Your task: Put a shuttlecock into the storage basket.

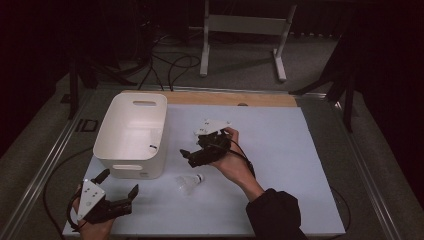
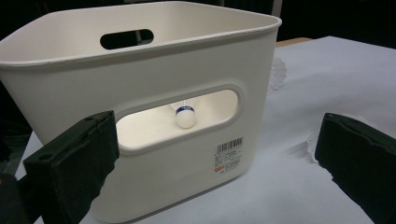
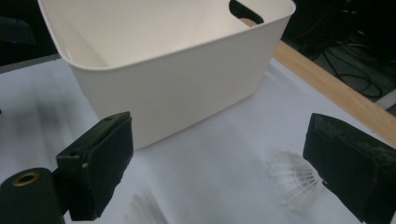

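A white plastic bin (image 1: pixel 131 134) stands on the left of the white mat. One shuttlecock (image 2: pixel 185 116) lies inside it, seen through the handle slot and as a small blue-banded dot (image 1: pixel 154 147) from above. A second shuttlecock (image 1: pixel 190 183) lies on the mat in front of the bin's right corner. A third shuttlecock (image 3: pixel 294 179) rests on the mat just inside my right gripper's right jaw. My right gripper (image 1: pixel 190 145) (image 3: pixel 219 144) hovers open beside the bin's right wall. My left gripper (image 1: pixel 120 182) (image 2: pixel 217 140) is open at the near left, facing the bin's front wall.
The mat (image 1: pixel 280 150) lies on a table with a wooden strip (image 1: pixel 230 98) along its far edge. Cables and a white stand (image 1: pixel 245 30) are on the floor beyond. A feathery shuttlecock skirt (image 2: pixel 278 73) peeks out past the bin's right corner.
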Motion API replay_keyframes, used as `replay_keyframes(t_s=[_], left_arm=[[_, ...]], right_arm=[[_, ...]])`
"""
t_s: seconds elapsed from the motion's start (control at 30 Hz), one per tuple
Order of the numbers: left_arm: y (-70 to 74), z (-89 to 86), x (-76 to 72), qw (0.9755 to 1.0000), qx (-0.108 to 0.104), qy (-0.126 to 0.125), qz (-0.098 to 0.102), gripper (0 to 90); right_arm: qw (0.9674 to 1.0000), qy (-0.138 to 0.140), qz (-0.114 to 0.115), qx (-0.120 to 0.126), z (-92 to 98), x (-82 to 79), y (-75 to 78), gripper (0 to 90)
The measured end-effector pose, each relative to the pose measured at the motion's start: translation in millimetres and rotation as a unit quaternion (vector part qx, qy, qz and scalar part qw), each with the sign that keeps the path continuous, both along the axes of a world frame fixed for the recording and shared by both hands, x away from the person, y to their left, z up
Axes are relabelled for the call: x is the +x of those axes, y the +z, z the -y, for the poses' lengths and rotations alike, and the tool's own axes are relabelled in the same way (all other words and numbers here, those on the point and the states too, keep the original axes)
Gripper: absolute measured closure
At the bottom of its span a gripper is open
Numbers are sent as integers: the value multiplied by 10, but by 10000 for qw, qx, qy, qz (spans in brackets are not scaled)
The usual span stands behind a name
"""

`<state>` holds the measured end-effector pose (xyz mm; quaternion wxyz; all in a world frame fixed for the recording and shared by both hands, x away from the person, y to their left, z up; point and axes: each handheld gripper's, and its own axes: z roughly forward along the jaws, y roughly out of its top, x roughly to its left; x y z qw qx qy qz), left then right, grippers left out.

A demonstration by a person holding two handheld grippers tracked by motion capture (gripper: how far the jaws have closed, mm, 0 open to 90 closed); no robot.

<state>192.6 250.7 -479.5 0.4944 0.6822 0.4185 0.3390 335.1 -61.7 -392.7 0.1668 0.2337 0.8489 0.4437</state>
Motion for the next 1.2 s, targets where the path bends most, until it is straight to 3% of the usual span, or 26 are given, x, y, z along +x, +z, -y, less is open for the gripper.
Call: replay_keyframes(t_s=[0.7,1.2], left_arm=[[-1,0,0,10000,7,-3,-20,3],[-3,3,0,10000,8,-4,-17,3]], right_arm=[[9997,-43,-253,-34,31,-129,-309,84],[9995,-10,-302,-80,-6,-220,-410,84]])
